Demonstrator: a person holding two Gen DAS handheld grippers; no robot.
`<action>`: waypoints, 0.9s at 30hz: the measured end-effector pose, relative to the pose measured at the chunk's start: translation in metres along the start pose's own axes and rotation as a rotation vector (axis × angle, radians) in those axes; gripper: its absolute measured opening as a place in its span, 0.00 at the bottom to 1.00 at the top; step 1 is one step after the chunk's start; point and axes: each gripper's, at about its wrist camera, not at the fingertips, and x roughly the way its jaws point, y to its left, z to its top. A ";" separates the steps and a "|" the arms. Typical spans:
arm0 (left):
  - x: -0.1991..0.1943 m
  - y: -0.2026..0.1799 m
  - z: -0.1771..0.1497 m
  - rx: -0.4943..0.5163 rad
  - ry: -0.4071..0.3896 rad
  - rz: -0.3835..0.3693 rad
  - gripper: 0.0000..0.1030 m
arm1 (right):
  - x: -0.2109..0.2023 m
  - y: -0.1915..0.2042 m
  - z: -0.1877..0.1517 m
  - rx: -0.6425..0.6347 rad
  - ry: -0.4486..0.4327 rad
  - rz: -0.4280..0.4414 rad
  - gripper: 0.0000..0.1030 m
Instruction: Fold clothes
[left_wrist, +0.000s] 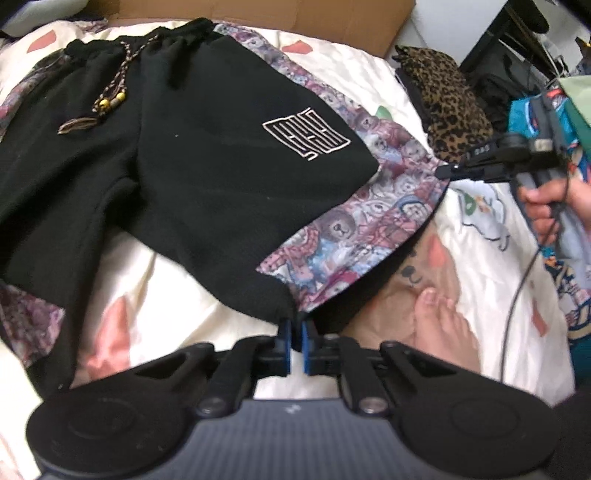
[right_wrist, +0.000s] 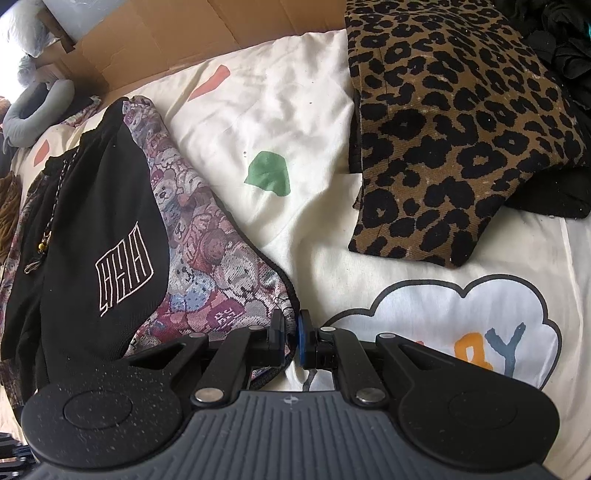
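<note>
Folding hasn't begun: black shorts (left_wrist: 192, 155) lie flat on the bed (left_wrist: 177, 280) beside a folded leopard-print garment (right_wrist: 454, 140), left claw (left_wrist: 295, 345) and right claw (right_wrist: 292, 341) each clamped on a hem corner.

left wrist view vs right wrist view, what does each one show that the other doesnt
Only the left wrist view shows a bare foot, the hand holding the right gripper, and the left gripper shut on the shorts' hem. Only the right wrist view shows the cloud print and a grey neck pillow. Both show the black shorts, leopard garment and cardboard.
</note>
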 end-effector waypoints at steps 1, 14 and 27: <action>-0.005 0.000 0.000 0.002 0.005 -0.009 0.04 | 0.000 0.000 0.000 0.000 -0.001 0.000 0.05; 0.000 0.042 -0.002 -0.250 0.020 -0.001 0.48 | -0.002 -0.004 -0.001 0.021 -0.009 0.014 0.05; 0.053 0.069 0.001 -0.547 0.073 -0.117 0.03 | -0.008 -0.001 -0.001 -0.010 -0.015 0.008 0.04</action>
